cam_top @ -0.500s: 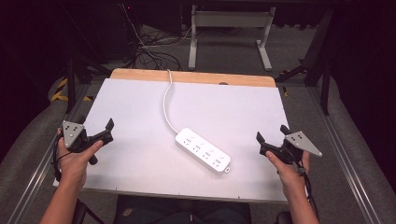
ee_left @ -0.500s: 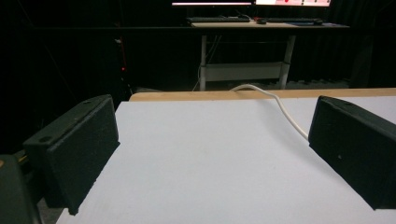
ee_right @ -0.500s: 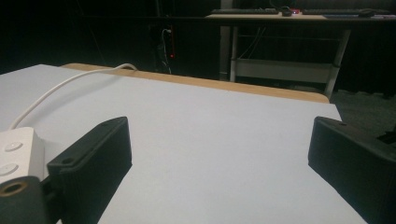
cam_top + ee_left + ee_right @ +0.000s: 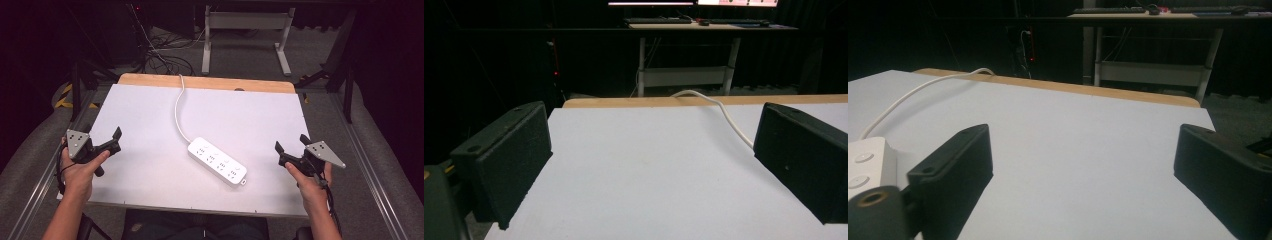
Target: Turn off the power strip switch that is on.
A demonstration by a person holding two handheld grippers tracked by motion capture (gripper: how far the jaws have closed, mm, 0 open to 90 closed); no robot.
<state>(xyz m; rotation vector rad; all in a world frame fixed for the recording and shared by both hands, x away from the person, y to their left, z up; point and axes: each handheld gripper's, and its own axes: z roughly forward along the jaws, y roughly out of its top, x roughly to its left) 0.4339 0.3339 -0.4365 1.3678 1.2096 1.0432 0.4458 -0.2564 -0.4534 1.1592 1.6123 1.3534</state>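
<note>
One power strip (image 4: 217, 161) with one white cord (image 4: 177, 110) on your tabletop (image 4: 140, 120). Left tongs (image 4: 118, 136) and right tongs (image 4: 290, 144): wide open, empty. Right gripper view shows the strip's buttons (image 4: 863, 157).

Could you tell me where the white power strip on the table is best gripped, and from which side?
Probably across the narrow width of the power strip, near its free end by the right gripper, coming from above. It lies flat and diagonal, its long sides bare, and its cable leaves the far end. Both grippers' jaws stand open.
</note>
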